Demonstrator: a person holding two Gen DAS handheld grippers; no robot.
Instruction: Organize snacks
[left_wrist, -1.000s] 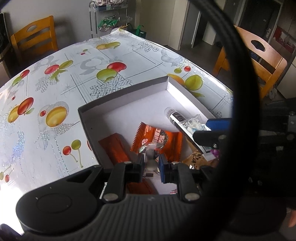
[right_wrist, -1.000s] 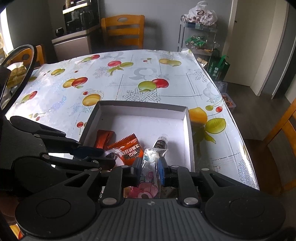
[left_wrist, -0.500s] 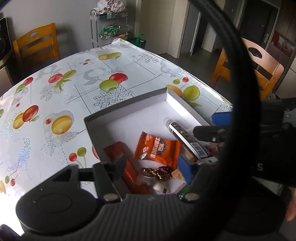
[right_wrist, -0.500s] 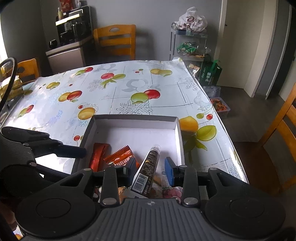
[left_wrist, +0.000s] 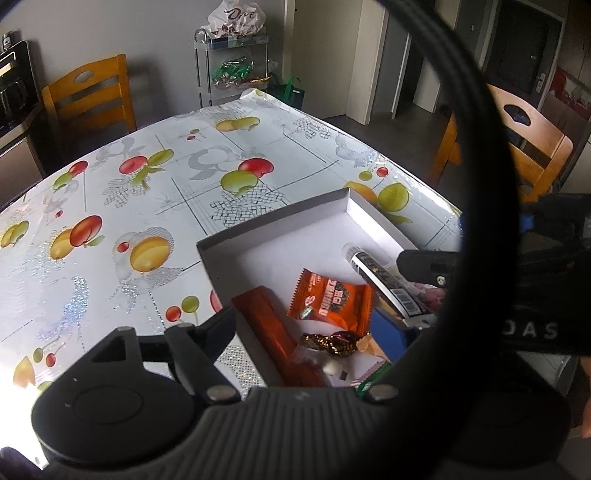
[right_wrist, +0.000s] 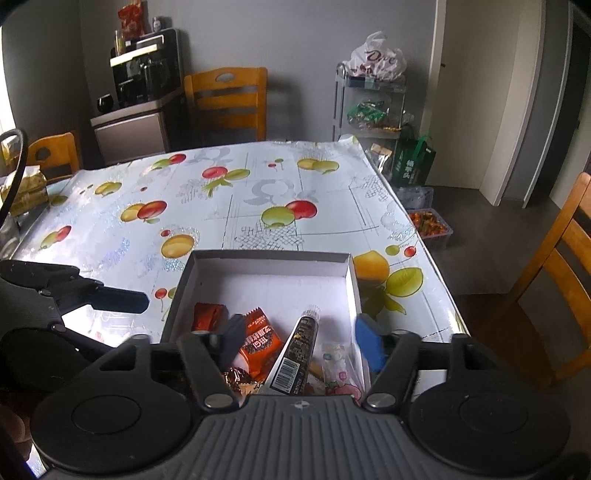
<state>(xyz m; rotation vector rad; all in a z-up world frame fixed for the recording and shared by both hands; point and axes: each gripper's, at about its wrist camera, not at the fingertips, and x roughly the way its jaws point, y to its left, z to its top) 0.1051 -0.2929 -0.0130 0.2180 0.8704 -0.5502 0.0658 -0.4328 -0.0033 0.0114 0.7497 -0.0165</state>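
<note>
A shallow white box (right_wrist: 271, 258) (left_wrist: 273, 219) sits on the fruit-print tablecloth and holds the snacks. In it lie an orange square packet (right_wrist: 260, 339) (left_wrist: 330, 299), a red-orange bar (right_wrist: 208, 315) (left_wrist: 269, 325), a dark tube with a barcode (right_wrist: 299, 350) (left_wrist: 384, 280), a gold-brown wrapped candy (left_wrist: 332, 341) (right_wrist: 236, 378) and a clear pack with pink print (right_wrist: 338, 369). My left gripper (left_wrist: 306, 328) is open and empty above the box's near left corner. My right gripper (right_wrist: 301, 338) is open and empty above the box's near edge.
The tablecloth (right_wrist: 240, 206) covers the whole table. Wooden chairs stand at the far side (right_wrist: 225, 99) and at the right (right_wrist: 554, 266). A metal rack (right_wrist: 369, 99) with bags stands past the table's far right corner. A black cable loop (left_wrist: 476, 166) hangs across the left wrist view.
Both grippers opened: the left let go of the wrapped candy, the right let go of the clear pack. Both then drew back and up from the box, and the jaws spread wider.
</note>
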